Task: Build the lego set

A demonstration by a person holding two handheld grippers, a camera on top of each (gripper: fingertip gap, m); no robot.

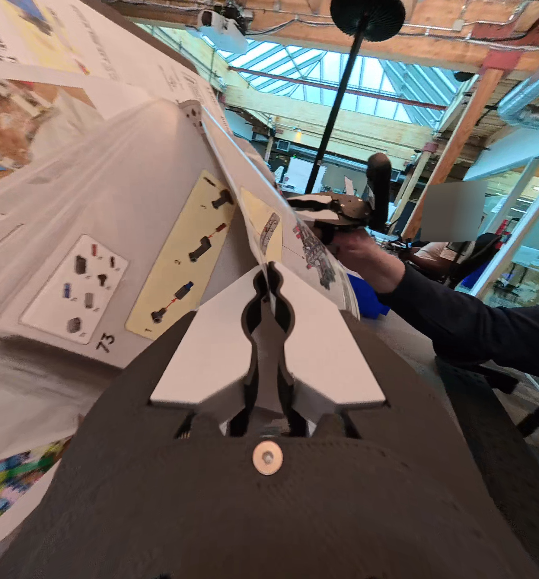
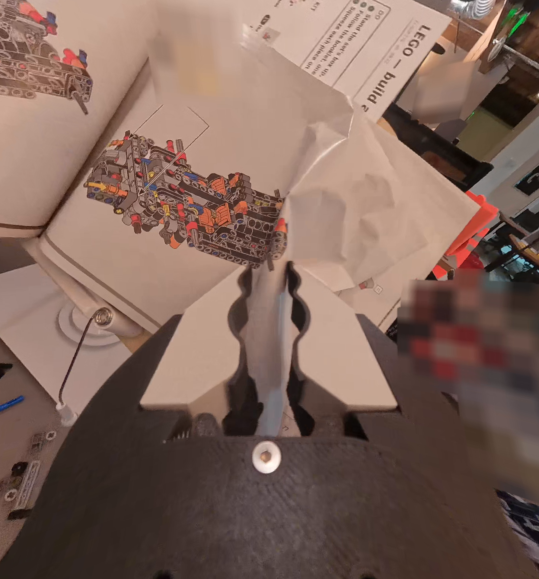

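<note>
The LEGO instruction booklet (image 1: 105, 219) stands open, propped upright. In the left wrist view my left gripper (image 1: 269, 266) is shut on the lower edge of a thin lifted page (image 1: 262, 213). My right gripper (image 1: 296, 206), held by a hand, shows farther off behind that page. In the right wrist view my right gripper (image 2: 268, 269) is shut on a crumpled bunch of white pages (image 2: 356, 203) that runs down between its fingers. The open page beside it (image 2: 168, 250) bears a coloured drawing of the model.
Loose grey and black LEGO parts (image 2: 26, 476) and a blue axle (image 2: 5, 405) lie on the table at the lower left. A white stand base (image 2: 83, 326) with a black cable holds the booklet. A printed sheet (image 2: 371, 47) stands behind. A blue bin (image 1: 368, 297) sits under the arm. Left tips to right tips: about 30 cm.
</note>
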